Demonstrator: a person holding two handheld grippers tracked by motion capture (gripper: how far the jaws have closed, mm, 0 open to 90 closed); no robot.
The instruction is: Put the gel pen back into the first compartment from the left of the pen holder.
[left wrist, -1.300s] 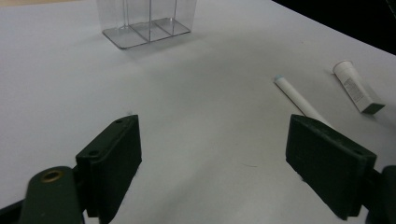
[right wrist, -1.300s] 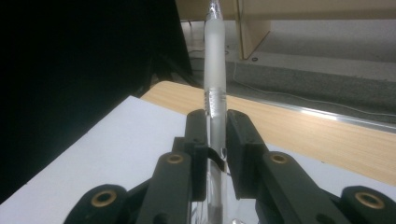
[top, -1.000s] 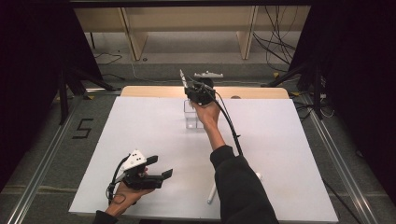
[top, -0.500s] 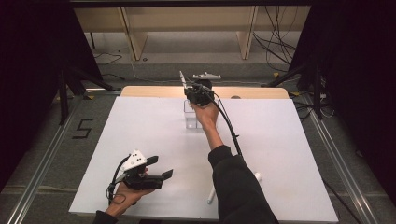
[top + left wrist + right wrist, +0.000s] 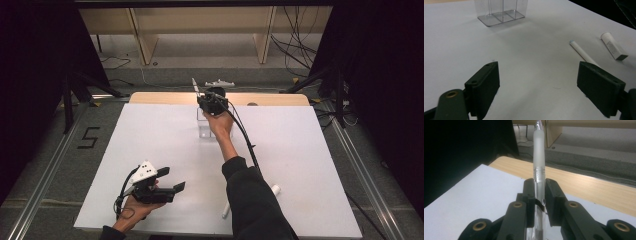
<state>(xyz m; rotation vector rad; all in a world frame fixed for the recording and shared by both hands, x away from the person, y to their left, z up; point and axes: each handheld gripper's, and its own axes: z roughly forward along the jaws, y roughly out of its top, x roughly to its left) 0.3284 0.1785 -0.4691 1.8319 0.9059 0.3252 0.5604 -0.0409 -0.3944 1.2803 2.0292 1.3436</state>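
Pen (image 5: 539, 150) above organizer (image 5: 207, 127); tubes (image 5: 584, 53) near-right.

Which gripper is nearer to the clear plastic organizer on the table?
Right. The right gripper, shut on a clear pen, is directly above the clear organizer. The left gripper waits open at the table's near left edge, far from it.

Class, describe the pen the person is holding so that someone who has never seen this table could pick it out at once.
Start at the white board covering the table and go to its far edge, where a clear divided holder stands. Just above it, the right gripper clamps a slim clear pen with a frosted section. Unlike the white tubes lying flat nearby, it is held up off the table.
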